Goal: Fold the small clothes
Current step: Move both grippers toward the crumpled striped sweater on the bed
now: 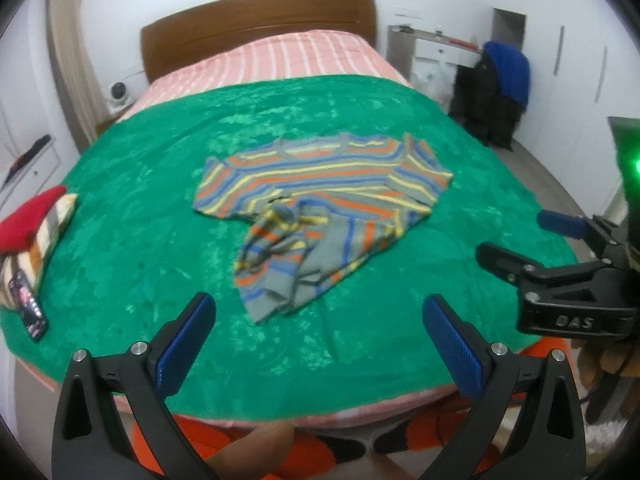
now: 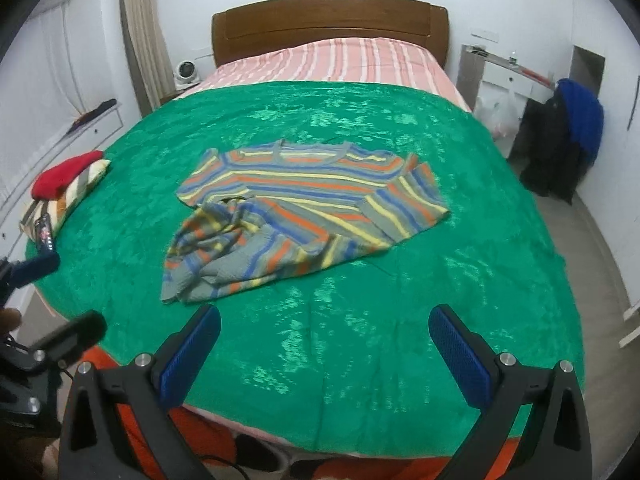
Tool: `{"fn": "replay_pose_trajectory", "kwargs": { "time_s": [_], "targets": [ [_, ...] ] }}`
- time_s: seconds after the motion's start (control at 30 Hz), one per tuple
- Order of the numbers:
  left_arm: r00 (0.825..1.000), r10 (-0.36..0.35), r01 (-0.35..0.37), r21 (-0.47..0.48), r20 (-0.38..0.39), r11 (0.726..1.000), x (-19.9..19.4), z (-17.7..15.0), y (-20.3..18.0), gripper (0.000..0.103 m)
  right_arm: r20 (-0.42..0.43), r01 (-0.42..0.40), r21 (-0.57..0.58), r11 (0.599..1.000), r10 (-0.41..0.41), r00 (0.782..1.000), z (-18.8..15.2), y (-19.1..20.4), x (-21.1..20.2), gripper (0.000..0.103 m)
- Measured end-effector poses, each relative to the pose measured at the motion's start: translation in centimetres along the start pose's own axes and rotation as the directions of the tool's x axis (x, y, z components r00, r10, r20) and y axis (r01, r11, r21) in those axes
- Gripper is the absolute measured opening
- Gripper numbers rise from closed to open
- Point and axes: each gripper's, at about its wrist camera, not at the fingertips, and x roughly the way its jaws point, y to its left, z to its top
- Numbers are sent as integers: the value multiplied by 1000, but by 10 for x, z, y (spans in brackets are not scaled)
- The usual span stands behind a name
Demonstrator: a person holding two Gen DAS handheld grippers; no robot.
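Barely started imo: the striped shirt (image 1: 320,200) lies mid green blanket (image 1: 140,200), top spread flat but hem bunched up, while left hand-held gripper (image 1: 320,344) and right hand-held gripper (image 2: 324,354) hover spread apart, holding nothing, near the blanket's front edge.

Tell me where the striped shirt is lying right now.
The grey shirt with orange, blue and yellow stripes lies mid-bed on the green velvet blanket, ahead of both open grippers, its near-left part bunched.

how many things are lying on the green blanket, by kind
striped shirt: 1
folded clothes in the pile: 2 visible, red on striped
phone: 1
total: 4
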Motion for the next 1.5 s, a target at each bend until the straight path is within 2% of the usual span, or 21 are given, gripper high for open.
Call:
{"fn": "replay_pose_trajectory", "kwargs": {
  "time_s": [0.1, 0.23, 0.33, 0.53, 0.67, 0.9, 1.2, 1.33, 1.5],
  "targets": [
    [999, 35, -35, -1, 14, 999, -6, 1, 5, 103, 21, -21, -36, 999, 21, 1000, 3, 12, -4, 103],
    [998, 58, -59, 47, 27, 997, -11, 5, 9, 103, 50, -44, -98, 994, 49, 998, 6, 29, -17, 103],
    [997, 73, -76, 63, 40, 995, -13, 7, 8, 103, 74, -18, -143, 990, 29, 997, 1, 37, -24, 103],
    [999, 32, -31, -25, 36, 999, -14, 3, 10, 103, 43, -14, -101, 995, 18, 999, -7, 27, -19, 103],
    [996, 90, -90, -12, 23, 996, -7, 0, 13, 103, 33, 9, -98, 995, -6, 999, -8, 23, -16, 103],
    [994, 112, -113, -48, -16, 992, 2, -6, 22, 103, 40, 1, -96, 995, 3, 999, -11, 25, -15, 103],
    [992, 118, -121, -90, -40, 989, 3, -10, 43, 103, 62, 42, -78, 996, -37, 997, -11, 21, -21, 103],
    [990, 139, -140, -90, -17, 986, 2, -7, 48, 103, 68, 67, -74, 995, -62, 996, -15, 17, -22, 103],
    [992, 117, -121, -131, -37, 984, 11, -14, 50, 103, 43, 91, -41, 995, -89, 995, -31, 7, -14, 103]
  ]
}}
